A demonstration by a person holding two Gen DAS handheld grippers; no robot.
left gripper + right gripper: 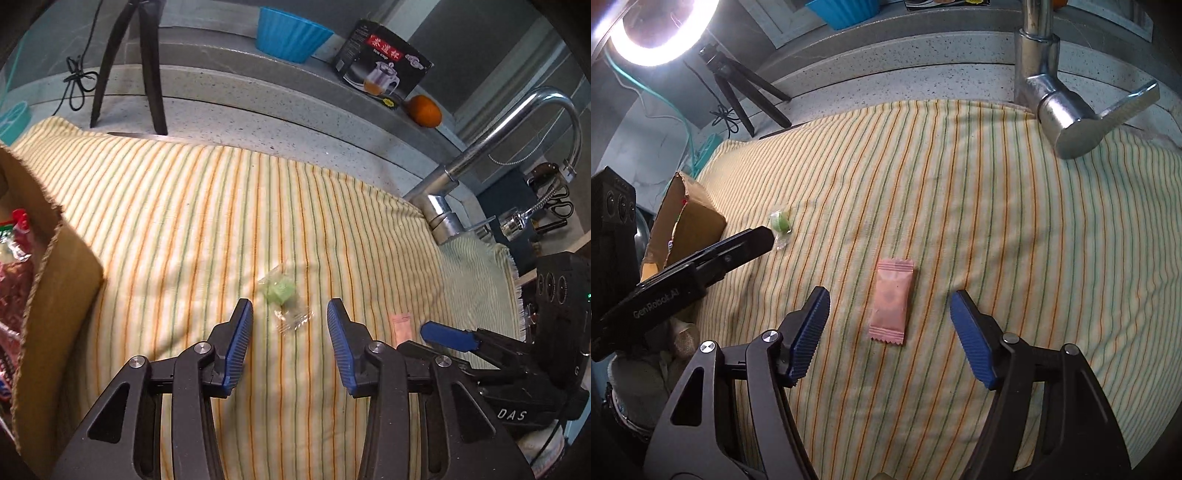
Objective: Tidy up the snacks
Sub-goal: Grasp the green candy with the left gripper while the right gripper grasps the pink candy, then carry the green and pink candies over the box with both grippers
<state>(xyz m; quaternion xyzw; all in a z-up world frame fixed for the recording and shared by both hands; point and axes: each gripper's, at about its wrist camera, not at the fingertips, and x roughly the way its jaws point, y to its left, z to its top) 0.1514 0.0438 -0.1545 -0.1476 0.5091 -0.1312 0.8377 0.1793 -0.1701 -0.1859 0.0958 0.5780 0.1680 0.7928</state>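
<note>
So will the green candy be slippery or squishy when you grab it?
Probably slippery: the green candy sits in a clear, shiny wrapper with loose crinkly ends. The lump inside looks small and rounded, so it may roll or squirt out between the left gripper pads. Likely very light.

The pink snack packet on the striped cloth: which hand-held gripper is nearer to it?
Right. The right hand-held gripper has its open jaws on either side of the pink snack packet. The left hand-held gripper is off to the side, at the green candy.

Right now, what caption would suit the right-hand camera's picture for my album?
Open right gripper poised over a pink snack packet on a striped cloth, left gripper beside a green candy.
</note>
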